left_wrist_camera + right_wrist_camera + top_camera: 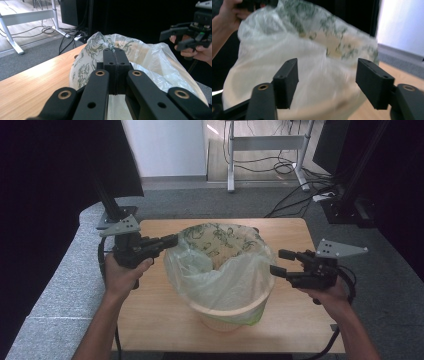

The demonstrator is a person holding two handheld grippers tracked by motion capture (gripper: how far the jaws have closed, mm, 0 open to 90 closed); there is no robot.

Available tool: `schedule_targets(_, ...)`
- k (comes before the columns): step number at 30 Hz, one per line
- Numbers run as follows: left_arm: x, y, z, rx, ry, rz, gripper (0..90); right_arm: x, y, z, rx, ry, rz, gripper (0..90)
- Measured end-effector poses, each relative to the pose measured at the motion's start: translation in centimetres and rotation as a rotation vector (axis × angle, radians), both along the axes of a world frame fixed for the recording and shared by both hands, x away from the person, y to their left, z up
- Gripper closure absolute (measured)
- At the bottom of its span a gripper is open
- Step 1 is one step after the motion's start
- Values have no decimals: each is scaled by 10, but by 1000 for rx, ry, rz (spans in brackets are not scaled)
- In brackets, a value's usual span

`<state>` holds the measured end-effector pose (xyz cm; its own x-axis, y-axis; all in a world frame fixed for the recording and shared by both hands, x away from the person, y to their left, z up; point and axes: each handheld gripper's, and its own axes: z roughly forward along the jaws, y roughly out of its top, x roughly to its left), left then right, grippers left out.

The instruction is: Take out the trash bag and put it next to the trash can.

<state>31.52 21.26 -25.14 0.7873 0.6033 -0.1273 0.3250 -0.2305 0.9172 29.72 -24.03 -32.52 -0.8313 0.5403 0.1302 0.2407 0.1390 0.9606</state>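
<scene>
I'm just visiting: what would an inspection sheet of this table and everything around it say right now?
Surface: wooden table, bare around the bin.
Job's things: pale bin lined with a clear bag with green print, its edge standing loosely above the rim.
Clutter: nothing seen.
Grippers: left gripper shut on the bag's edge; right gripper open beside the bin, nothing between its jaws.
Cables: one trails from each gripper; more lie on the floor behind.
Surroundings: grey carpet, desk frame, black curtains.

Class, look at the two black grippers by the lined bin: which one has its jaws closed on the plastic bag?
The left gripper: its jaws pinch the clear, green-printed plastic bag at the bin's rim. The right gripper stands open, beside the bag.
</scene>
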Motion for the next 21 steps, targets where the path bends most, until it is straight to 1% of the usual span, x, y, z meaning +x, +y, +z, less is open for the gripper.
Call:
schedule_targets(2,0,-1,-1,3,1,1,900,-1,3,-7,-46,5,-1,358)
schedule_targets(3,0,-1,-1,5,1,3,900,-1,4,-9,-72,3,-14,419)
schedule_targets(5,0,0,-1,6,4,5,900,0,6,-11,-112,1,-48,607)
schedule_targets(6,0,0,-1,7,4,6,900,1,6,-11,-124,-11,-71,711)
schedule_targets(7,0,1,-1,7,4,7,900,3,5,-9,-119,-4,-73,860)
schedule_targets(8,1,1,-1,6,5,6,900,6,5,-6,-118,11,-70,894)
schedule_targets(9,1,1,-1,6,5,6,900,9,6,-4,-123,18,-77,896)
schedule_targets(10,1,1,-2,6,5,5,900,10,8,-1,-130,13,-86,896)
schedule_targets(11,1,1,-2,7,5,4,900,11,10,3,-122,1,-81,897)
schedule_targets(15,3,0,-7,7,16,3,900,10,18,23,-59,-53,-77,896)
schedule_targets(17,4,0,-8,7,19,1,900,13,24,30,-50,-53,-69,896)
schedule_targets(18,4,-1,-8,6,20,0,900,15,27,32,-54,-54,-69,896)
schedule_targets(21,3,-3,-8,8,18,-6,900,21,38,38,-53,-51,-60,896)
